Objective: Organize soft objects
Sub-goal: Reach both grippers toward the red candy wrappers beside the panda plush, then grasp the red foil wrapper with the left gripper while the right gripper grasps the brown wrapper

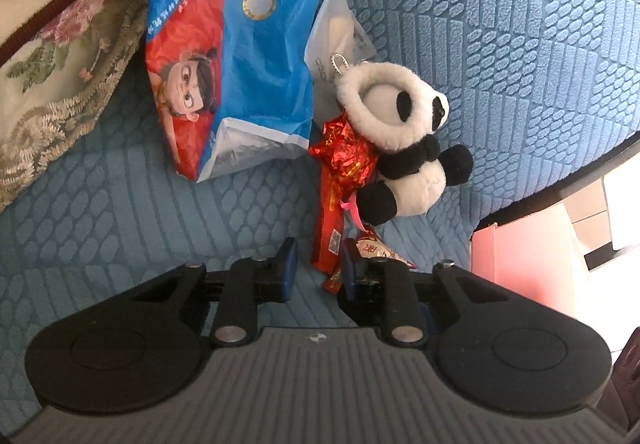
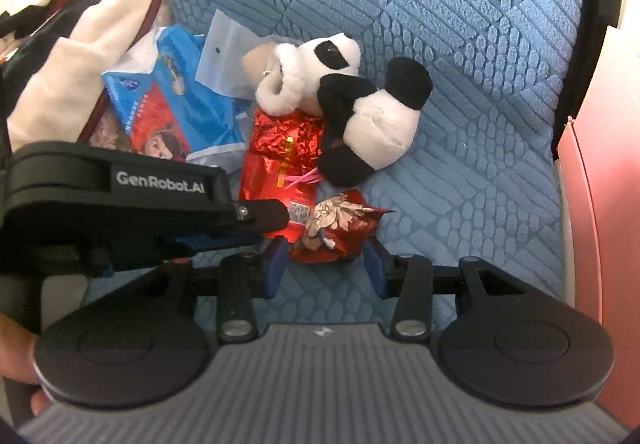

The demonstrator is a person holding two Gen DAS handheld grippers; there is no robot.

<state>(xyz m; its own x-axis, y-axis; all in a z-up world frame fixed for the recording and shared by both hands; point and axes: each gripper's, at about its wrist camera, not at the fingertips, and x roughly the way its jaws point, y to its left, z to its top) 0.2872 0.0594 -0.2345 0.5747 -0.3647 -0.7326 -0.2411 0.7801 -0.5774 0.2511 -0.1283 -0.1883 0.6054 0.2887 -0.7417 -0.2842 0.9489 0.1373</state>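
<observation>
Both grippers are down among the pile on the blue quilted sofa cushion (image 2: 460,24), and this looks like the pick-up stage of the tidying. The left gripper (image 1: 318,270) has its blue pads partly spread around the near end of the long red foil packet (image 1: 332,228); one pad sits just beside the foil, but I can't tell whether it is pressing yet. The right gripper (image 2: 324,270) stands half open around the small crinkled red snack packet (image 2: 336,228), pads either side and apparently not clamped. Just beyond, the plush panda (image 2: 360,104) lies on its side across the far end of the long packet, fluffy and squashy, with a small metal clip at its head. Far left rests the glossy blue tissue pack (image 1: 240,44), slick film against an embroidered floral cushion (image 1: 60,76). Next, I'd judge, each pair of pads needs to close gently: foil crumples and slides, and lifting the long packet may tip the panda.
</observation>
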